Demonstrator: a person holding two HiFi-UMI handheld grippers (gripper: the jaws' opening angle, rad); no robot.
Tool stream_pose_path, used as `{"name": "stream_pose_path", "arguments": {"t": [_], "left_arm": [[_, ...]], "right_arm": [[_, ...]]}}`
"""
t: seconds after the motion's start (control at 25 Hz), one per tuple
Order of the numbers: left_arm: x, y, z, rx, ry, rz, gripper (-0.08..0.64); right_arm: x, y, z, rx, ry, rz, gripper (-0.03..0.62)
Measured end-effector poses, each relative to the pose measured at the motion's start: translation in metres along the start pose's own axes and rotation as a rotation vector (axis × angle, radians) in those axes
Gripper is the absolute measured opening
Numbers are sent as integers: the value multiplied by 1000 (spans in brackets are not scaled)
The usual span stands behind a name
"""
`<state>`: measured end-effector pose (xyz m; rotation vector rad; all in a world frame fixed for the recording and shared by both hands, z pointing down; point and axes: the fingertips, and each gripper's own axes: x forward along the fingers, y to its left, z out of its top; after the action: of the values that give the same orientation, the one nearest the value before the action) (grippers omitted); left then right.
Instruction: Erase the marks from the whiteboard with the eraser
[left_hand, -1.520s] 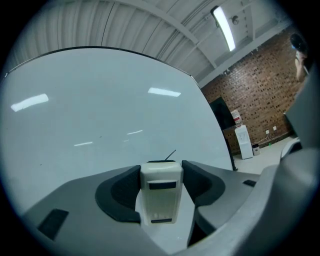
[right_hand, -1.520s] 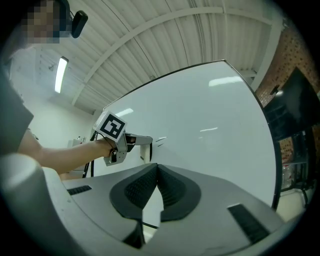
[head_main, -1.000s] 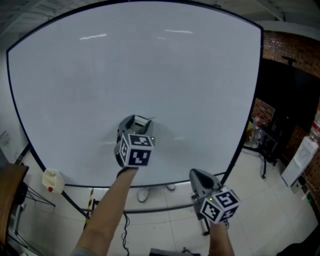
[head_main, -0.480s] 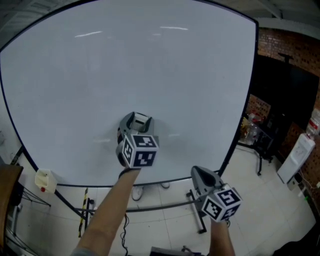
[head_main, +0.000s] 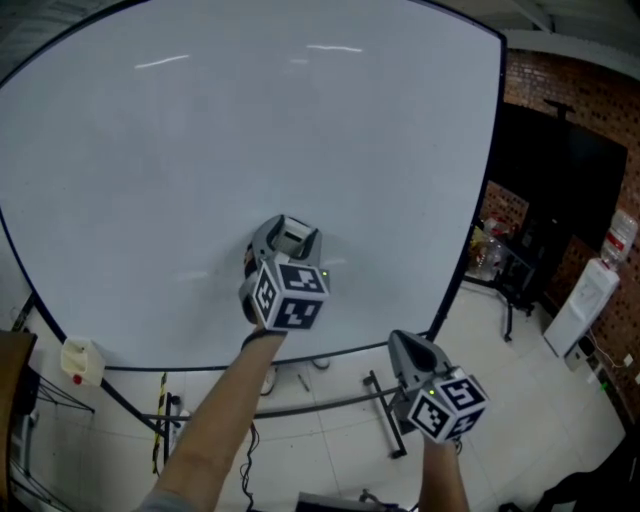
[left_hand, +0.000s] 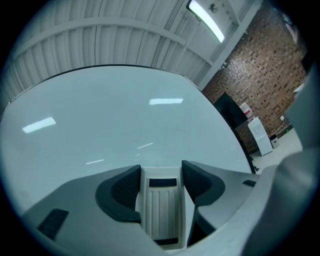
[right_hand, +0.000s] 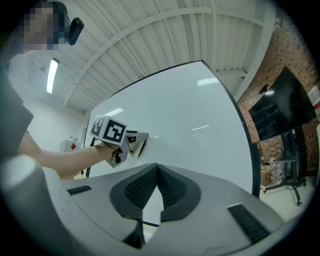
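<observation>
We hold eraser clamped in left gripper. Long axis runs along jaws, ribbed back faces camera, front end points at whiteboard, low on board above middle of bottom edge. Eraser's working face is hidden, so we cannot tell if it touches board. Board's left edge is cut off in head view. Right gripper clenched, jaws together, empty, below board's bottom edge. Against a second ago, left gripper is nearer board's right edge.

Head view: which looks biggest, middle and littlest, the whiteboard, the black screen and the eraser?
1. Whiteboard: it fills most of the view.
2. Black screen: it sits farther back, at the right.
3. Eraser: clearly the littlest, though it is nearer the camera.
</observation>
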<state>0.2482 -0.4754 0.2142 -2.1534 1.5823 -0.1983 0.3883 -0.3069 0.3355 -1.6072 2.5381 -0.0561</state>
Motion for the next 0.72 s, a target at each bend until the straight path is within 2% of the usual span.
{"name": "stream_pose_path", "arguments": {"t": [0.28,0.52,0.72], "left_arm": [[-52,47,-20,-132,19,-9,261],[-104,95,-53,-251,30,-56,261],[-150,155,-92,-307,50,-36,261]], "right_arm": [[35,55,-7,5,27,123,6],[72,135,-9,0,36,230,6],[103,212,-17,-5,62,300,6]]}}
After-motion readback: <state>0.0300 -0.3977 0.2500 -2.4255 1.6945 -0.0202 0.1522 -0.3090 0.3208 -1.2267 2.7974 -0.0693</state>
